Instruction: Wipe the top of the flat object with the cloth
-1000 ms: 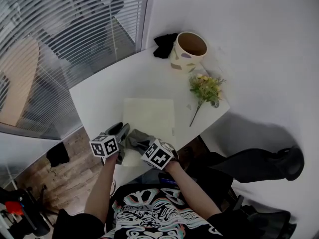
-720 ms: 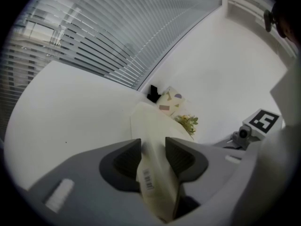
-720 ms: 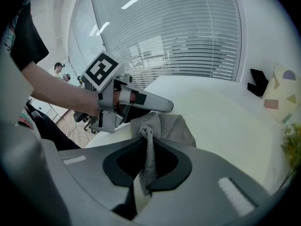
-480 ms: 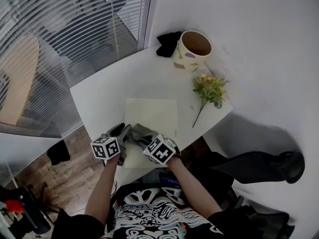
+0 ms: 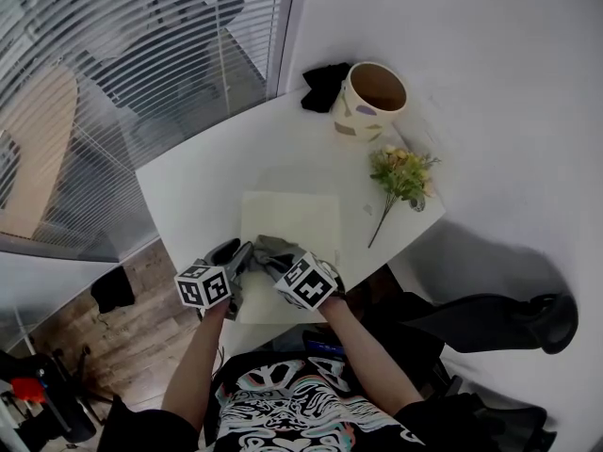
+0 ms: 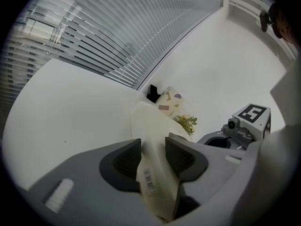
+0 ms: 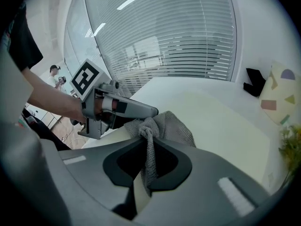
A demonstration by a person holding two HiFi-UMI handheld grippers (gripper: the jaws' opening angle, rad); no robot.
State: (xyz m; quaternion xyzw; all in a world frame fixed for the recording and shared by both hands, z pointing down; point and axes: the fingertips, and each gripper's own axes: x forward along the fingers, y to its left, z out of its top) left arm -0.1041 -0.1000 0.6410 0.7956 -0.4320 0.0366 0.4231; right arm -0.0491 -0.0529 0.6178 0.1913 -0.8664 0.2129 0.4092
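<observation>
A cream flat object (image 5: 294,222) lies on the white table (image 5: 203,172). My left gripper (image 5: 237,258) is shut on its near left edge; in the left gripper view the flat object (image 6: 146,126) runs between the pads of that gripper (image 6: 153,155), a barcode sticker showing. My right gripper (image 5: 280,264) is shut on a grey cloth (image 5: 273,250). The cloth (image 7: 168,126) bunches out past the right gripper (image 7: 150,155) and rests on the near part of the flat object (image 7: 216,126), right beside the left gripper (image 7: 123,108).
A patterned pot (image 5: 371,100) stands at the table's far corner with a black item (image 5: 323,81) behind it. A small flower sprig (image 5: 403,175) lies near the right edge. Window blinds run along the left. The table's near edge is just under the grippers.
The right gripper with the cloth has crept slightly farther onto the flat object. The left gripper keeps its hold on the edge. The head view has shifted a little.
</observation>
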